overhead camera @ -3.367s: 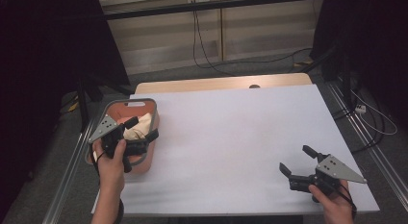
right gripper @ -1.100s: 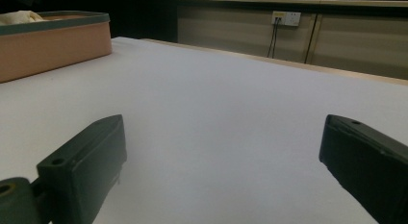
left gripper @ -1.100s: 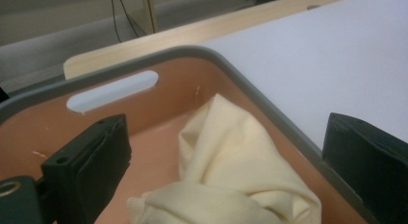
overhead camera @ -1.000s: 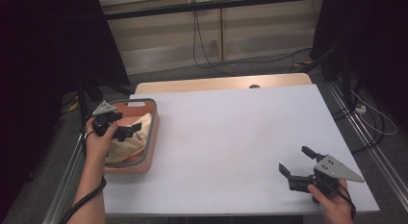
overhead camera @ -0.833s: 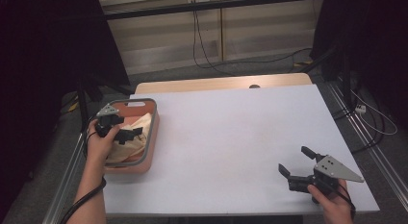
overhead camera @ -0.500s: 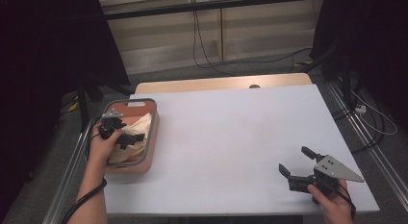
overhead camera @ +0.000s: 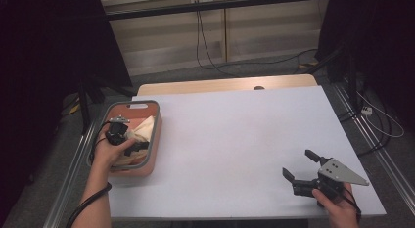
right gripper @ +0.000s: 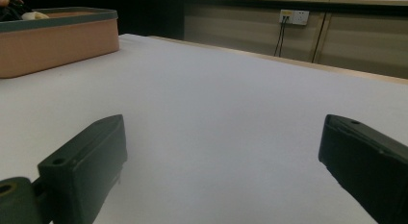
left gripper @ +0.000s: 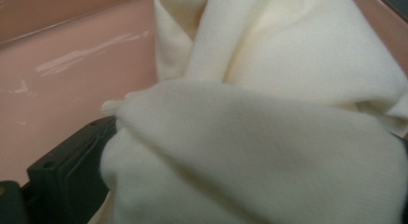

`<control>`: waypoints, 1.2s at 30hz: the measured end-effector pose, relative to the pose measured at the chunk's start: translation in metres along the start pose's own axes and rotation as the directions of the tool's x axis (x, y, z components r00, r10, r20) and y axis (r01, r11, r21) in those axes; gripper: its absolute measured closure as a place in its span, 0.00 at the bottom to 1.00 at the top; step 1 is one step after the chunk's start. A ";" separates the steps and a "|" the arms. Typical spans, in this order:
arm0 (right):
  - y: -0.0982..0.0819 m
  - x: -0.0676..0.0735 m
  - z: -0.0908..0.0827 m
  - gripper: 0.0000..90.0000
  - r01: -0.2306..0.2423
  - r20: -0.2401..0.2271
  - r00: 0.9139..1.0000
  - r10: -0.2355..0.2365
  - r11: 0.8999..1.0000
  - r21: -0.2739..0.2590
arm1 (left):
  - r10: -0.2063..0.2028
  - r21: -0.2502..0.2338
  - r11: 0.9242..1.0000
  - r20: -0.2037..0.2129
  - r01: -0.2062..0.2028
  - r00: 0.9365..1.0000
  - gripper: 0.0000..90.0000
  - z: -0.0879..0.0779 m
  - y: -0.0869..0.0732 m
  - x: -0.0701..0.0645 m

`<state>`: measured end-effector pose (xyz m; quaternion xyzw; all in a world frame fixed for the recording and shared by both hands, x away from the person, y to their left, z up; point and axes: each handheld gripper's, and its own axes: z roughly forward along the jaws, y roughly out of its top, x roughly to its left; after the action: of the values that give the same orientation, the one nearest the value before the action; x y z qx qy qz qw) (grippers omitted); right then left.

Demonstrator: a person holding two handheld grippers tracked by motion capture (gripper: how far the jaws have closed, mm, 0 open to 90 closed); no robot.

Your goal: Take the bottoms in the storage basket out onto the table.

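While my left gripper [overhead camera: 128,146] sat down inside the bin [overhead camera: 147,164], its jaws stood as wide as they go, with a fold of the cream cloth [left gripper: 269,152] bunched between them. The left gripper view had one black jaw showing at lower left against the cloth; the other was hidden behind the fabric. I saw no pinch on the cloth, so I logged the jaws as spread around it, not holding.

Step in hand, as I judged it: reaching into the bin to take the cloth. The jaws had just finished opening, with cloth already lying in the gap. The next move would call for closing on a thick fold, not a thin edge, then lifting straight up so the cloth clears the grey rim of the bin before heading for the white table [overhead camera: 235,140].

My right gripper [overhead camera: 307,170] rested low near the front right corner of the table, jaws wide apart, nothing between them, well apart from the bin. Its own view looked across bare tabletop to the bin at far left.

Count:
- grippers: two
- bins: one, pink with grey rim, at the table's left edge
- cloths: one that I could make out, crumpled; whether another lay beneath, I could not tell
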<state>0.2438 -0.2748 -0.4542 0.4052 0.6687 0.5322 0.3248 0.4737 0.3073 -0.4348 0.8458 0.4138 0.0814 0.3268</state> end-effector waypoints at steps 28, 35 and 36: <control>0.001 -0.001 -0.001 0.04 0.003 0.001 1.000 -0.003 1.000 -0.004 | 0.001 0.114 0.993 0.010 -0.002 1.000 0.52 0.002 0.006 -0.007; 0.002 -0.002 0.001 0.04 0.006 -0.002 1.000 -0.006 1.000 -0.004 | -0.039 0.140 0.989 0.002 0.039 0.999 0.56 0.001 0.012 -0.006; 0.002 -0.003 0.001 0.04 0.007 -0.001 1.000 -0.007 1.000 -0.006 | -0.038 0.150 0.988 -0.001 0.038 0.999 0.57 0.000 0.013 -0.005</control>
<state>0.2465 -0.2763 -0.4530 0.4014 0.6686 0.5335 0.3275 0.4790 0.2971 -0.4260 0.8601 0.4344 0.0431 0.2640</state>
